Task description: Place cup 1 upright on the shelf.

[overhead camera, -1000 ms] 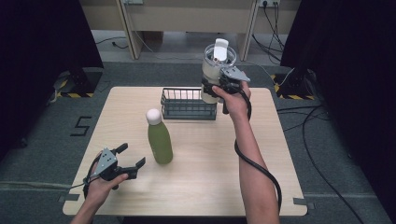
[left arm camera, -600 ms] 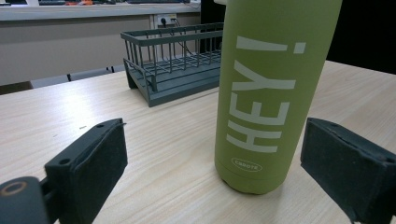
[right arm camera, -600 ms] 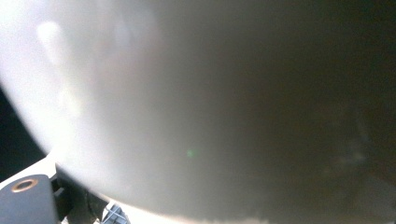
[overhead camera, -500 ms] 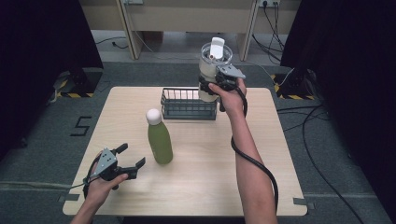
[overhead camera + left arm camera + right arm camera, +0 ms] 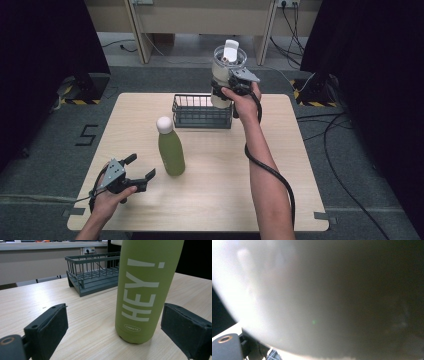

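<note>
Jaws of the left gripper [image 5: 136, 176] are held apart near the front left of the wooden table [image 5: 220, 200], with nothing between them; in the left gripper view the green bottle [image 5: 143, 290], lettered "HEY!", is seen standing upright just beyond the pads, untouched. The right gripper [image 5: 226, 89] is raised above the far edge of the table and is clamped on a clear tumbler [image 5: 227, 67] with a white lid, whose pale wall [image 5: 287, 295] is pressed close against the right gripper view's camera. A dark grey wire rack [image 5: 202, 111] is set just below and beside the lifted tumbler, behind the bottle.
</note>
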`<act>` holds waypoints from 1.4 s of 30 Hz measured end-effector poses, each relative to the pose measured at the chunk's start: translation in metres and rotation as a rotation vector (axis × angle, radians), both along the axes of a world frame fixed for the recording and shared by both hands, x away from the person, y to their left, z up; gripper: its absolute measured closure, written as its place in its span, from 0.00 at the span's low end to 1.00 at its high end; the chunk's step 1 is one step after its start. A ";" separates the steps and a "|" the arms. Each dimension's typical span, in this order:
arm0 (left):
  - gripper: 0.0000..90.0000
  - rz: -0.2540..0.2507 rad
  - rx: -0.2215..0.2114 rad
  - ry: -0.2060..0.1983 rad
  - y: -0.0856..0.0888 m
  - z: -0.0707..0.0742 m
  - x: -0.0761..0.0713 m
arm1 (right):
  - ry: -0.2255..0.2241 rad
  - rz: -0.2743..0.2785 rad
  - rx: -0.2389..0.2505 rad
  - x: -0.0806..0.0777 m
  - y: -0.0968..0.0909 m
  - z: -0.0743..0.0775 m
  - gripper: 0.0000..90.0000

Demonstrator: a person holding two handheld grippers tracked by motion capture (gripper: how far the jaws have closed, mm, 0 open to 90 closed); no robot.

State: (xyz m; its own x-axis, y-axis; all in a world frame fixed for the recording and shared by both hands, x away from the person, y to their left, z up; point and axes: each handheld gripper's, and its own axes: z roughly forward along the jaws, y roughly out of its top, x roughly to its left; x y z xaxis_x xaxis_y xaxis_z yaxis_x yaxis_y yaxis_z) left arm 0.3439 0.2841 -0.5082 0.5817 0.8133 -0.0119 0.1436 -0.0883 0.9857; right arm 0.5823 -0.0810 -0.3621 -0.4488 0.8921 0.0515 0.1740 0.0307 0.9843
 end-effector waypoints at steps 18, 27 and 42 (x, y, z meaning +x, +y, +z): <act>0.07 -0.005 -0.001 0.001 -0.001 -0.001 0.000 | 0.014 0.002 -0.004 0.010 0.009 -0.006 0.11; 0.07 -0.005 -0.002 0.001 -0.001 -0.001 0.000 | 0.021 0.000 -0.011 0.013 0.010 -0.009 0.11; 0.07 -0.006 -0.001 0.005 -0.001 -0.001 0.000 | 0.052 -0.011 -0.030 0.020 0.010 -0.022 0.11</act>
State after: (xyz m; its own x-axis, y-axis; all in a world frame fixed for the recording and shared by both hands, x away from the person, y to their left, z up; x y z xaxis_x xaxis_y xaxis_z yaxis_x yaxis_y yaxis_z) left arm 0.3440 0.2834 -0.5093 0.5862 0.8100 -0.0155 0.1476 -0.0880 0.9851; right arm 0.6028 -0.0711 -0.3838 -0.4364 0.8984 0.0483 0.2259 0.0574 0.9725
